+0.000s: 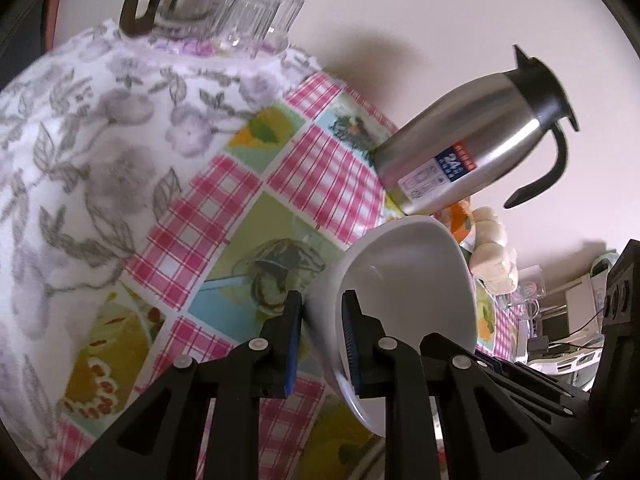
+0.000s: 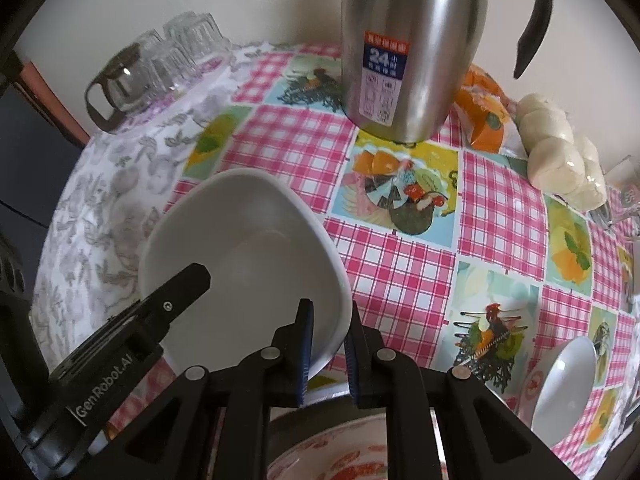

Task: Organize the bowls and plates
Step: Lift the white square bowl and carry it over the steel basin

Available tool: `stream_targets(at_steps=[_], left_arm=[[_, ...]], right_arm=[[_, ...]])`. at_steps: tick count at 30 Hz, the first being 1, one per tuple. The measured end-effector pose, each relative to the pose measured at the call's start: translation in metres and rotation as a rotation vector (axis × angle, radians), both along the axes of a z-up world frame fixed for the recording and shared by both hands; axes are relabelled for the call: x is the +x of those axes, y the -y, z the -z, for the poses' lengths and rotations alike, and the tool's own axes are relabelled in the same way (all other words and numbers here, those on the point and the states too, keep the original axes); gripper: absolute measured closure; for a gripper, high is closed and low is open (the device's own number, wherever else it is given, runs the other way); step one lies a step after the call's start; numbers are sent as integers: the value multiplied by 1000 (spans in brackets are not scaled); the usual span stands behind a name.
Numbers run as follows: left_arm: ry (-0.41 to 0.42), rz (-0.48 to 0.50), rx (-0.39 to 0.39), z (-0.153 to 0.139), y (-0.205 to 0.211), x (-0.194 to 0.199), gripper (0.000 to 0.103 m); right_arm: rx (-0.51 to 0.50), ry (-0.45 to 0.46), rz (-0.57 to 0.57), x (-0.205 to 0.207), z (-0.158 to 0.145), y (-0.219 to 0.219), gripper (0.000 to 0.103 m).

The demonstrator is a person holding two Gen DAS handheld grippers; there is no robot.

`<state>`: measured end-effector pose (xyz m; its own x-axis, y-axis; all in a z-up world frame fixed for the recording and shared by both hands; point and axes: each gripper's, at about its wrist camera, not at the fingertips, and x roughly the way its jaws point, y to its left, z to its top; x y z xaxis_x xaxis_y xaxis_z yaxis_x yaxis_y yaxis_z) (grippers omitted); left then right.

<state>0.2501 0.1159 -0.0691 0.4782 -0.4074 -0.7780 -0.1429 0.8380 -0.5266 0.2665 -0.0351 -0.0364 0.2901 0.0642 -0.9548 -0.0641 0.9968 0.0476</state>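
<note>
Between the blue-padded fingers point(image 2: 306, 344) of the right gripper point(image 2: 326, 350), the wall of a white, rounded-square ceramic bowl point(image 2: 248, 248) is pinched. Left gripper point(image 1: 322, 342) clamps the opposite rim. Bowl tilted above pink-checked tablecloth point(image 2: 400, 264), near steel thermos jug point(image 2: 408, 44).

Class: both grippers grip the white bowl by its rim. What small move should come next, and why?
Probably carry the white bowl toward the second white bowl at the right and stack it there. The left gripper and right gripper each have jaws clamped on the rim, and the bowl looks tilted, apparently off the tablecloth.
</note>
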Motion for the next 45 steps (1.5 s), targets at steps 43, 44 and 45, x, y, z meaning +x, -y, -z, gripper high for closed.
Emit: stream_targets(at_steps=[43,44,45], left_arm=[[255,228,210,-114,98,-114,82],[254,231,216,-114,100,-116,82],[252,234,223,-113,102,-117,82]], right_arm=[[292,343,193,-177,-84,105,87],[302,346,196,-180,-82,108,87],[310,347,198,-182,-80,110,87]])
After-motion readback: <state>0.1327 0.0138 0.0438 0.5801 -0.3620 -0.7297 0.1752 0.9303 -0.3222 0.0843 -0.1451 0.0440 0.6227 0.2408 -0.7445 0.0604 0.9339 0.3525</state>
